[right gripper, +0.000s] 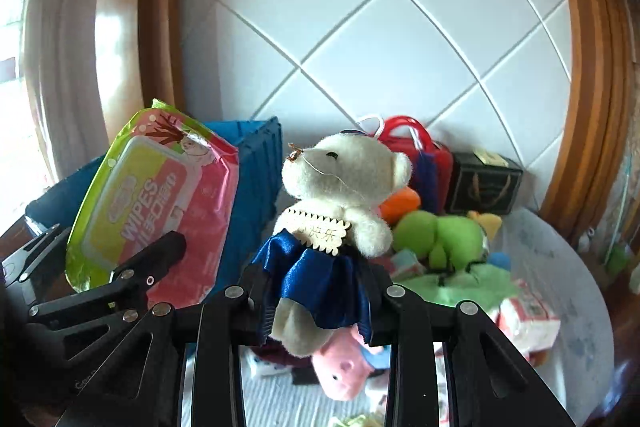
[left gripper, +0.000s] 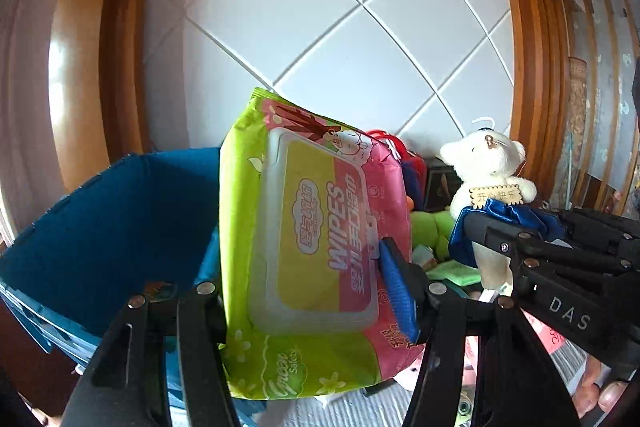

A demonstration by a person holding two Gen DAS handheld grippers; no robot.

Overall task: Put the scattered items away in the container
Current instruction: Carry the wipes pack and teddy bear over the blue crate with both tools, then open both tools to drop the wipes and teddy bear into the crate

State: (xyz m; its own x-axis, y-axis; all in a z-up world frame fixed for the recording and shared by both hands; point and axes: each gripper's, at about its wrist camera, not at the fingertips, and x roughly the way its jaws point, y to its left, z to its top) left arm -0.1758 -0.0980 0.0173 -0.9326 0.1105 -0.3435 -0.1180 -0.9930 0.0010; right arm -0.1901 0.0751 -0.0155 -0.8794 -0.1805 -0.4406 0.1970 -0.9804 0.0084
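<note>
My left gripper (left gripper: 308, 283) is shut on a green and pink pack of wet wipes (left gripper: 312, 251) and holds it upright in the air beside the blue bin (left gripper: 108, 223). The pack also shows in the right wrist view (right gripper: 160, 203), in front of the bin (right gripper: 256, 163). My right gripper (right gripper: 316, 291) is shut on a white plush bear with a blue skirt (right gripper: 340, 195), lifted above the table. The bear shows in the left wrist view (left gripper: 488, 183) at the right, with the right gripper (left gripper: 496, 251) below it.
Scattered on the table behind the bear: a green plush toy (right gripper: 444, 235), an orange item (right gripper: 400, 203), a red case with a handle (right gripper: 432, 155), a black box (right gripper: 484, 183), a pink plush (right gripper: 344, 367) and small packets (right gripper: 528, 319). A tiled wall stands behind.
</note>
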